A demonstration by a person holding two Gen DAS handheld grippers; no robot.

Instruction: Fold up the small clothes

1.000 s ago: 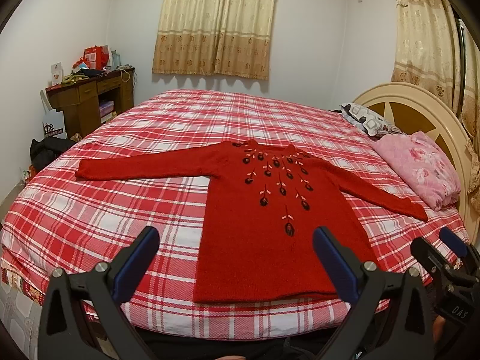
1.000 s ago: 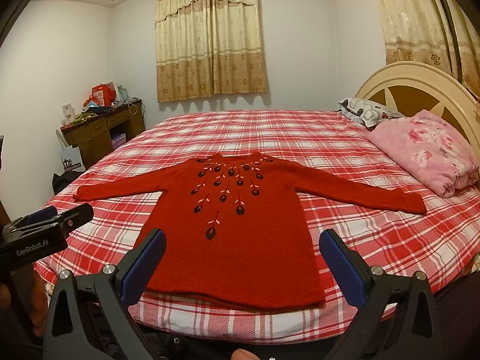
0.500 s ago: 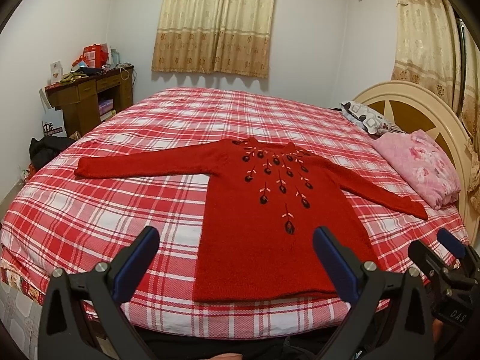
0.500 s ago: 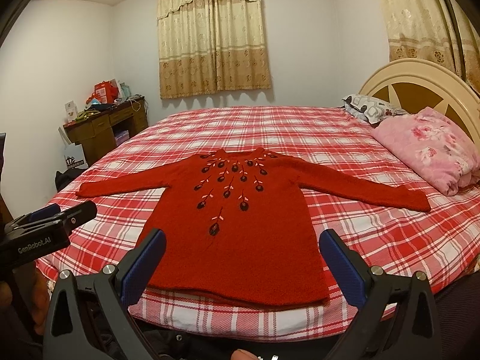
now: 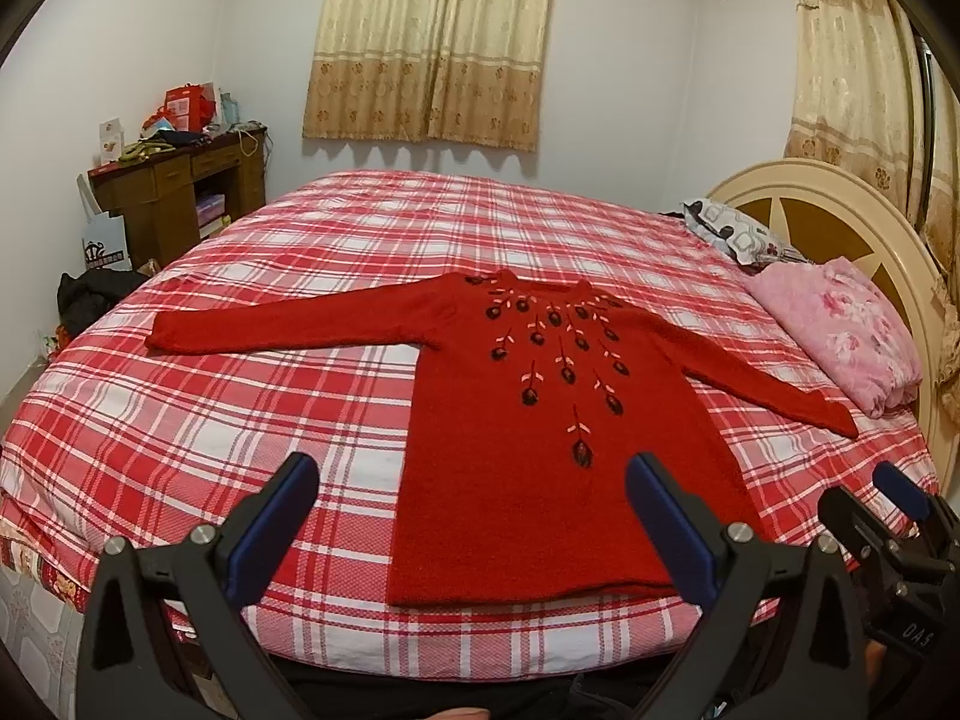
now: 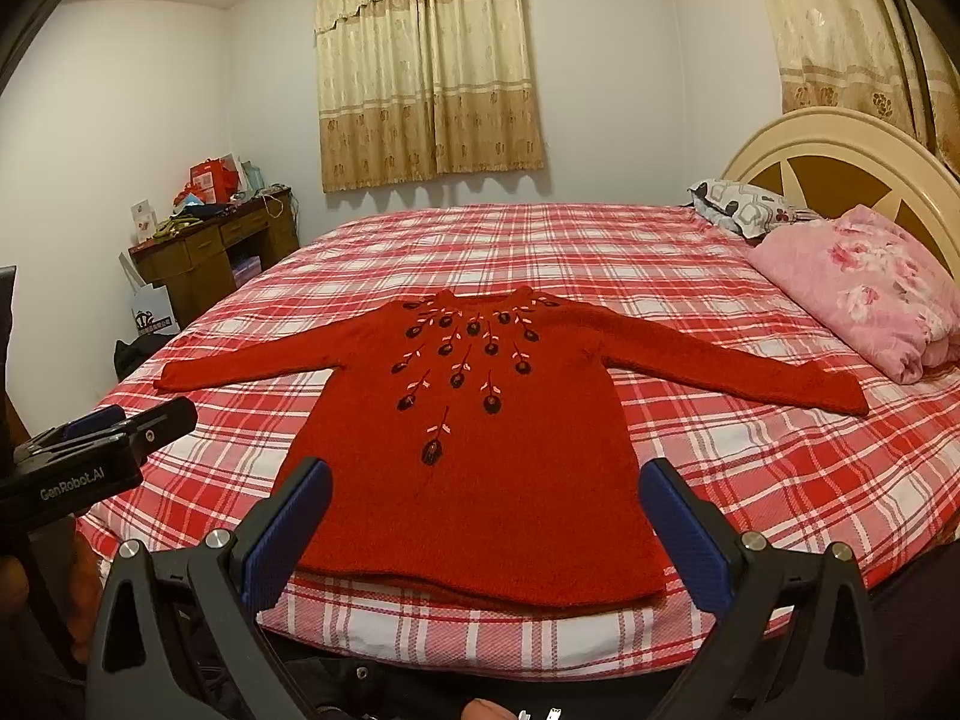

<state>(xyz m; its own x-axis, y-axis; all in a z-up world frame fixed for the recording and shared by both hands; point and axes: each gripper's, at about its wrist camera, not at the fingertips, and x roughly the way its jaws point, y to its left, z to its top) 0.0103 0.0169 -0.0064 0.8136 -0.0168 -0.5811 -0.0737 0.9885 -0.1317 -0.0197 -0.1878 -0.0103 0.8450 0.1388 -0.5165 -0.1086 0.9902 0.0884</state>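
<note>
- Far left of the room: a brown desk [image 5: 180, 192] against the wall, its top cluttered with a red gift bag [image 5: 189, 111] and small items too blurred to name. One open cubby in the desk holds what looks like stacked boxes; contents not readable. A white paper bag [image 5: 105, 243] stands on the floor beside it; its inside is hidden.
- Left gripper [image 5: 471, 513]: fingers spread wide, holding nothing, hanging above the near edge of the bed [image 5: 180, 420], clear of the cloth.
- Centre: the red sweater [image 5: 558, 420] lies flat, front up, on the plaid cover. Both sleeves stretched out to left and right, hem toward the near edge, collar toward the far side. Dark embroidered flowers run down from the neckline.
- Progress, as I judge it: nothing folded yet. The garment is only spread and smoothed; no sleeve turned in, no crease in the body. All folds remain: sleeves inward, then body doubled.
- Right gripper [image 6: 486, 513]: fingers likewise spread apart, empty, poised over the hem area without touching it.
- Right: a folded pink floral quilt [image 5: 840, 330] rests near the headboard [image 5: 840, 204], just beyond the right cuff and apart from it. A patterned pillow [image 5: 732, 234] lies farther back.
- No basket or bin for finished clothes is in view.
</note>
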